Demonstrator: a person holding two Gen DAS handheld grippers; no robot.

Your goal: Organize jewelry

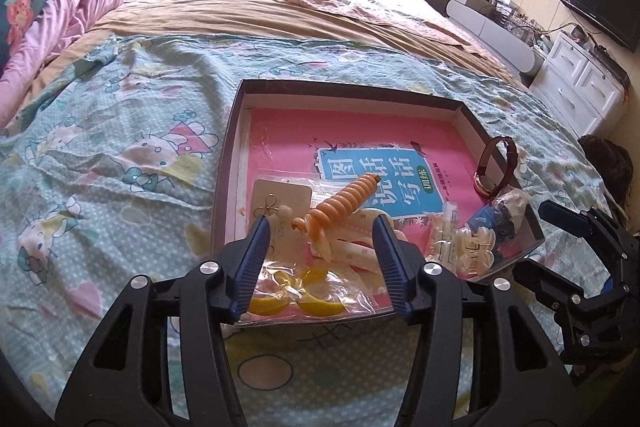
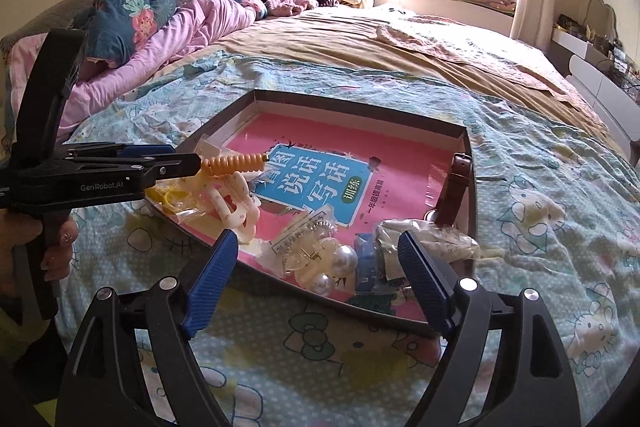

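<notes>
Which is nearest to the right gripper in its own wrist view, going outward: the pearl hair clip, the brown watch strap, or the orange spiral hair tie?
1. Pearl hair clip: just ahead of the right gripper, between its open fingers.
2. Brown watch strap: farther back, on the box's right wall.
3. Orange spiral hair tie: farthest, upper left, at the left gripper's tips.

Box (image 2: 471, 163) far half bare; near half cluttered

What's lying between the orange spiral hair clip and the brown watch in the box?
Only the pink book lining the box; that stretch is otherwise bare in the left wrist view.
</notes>
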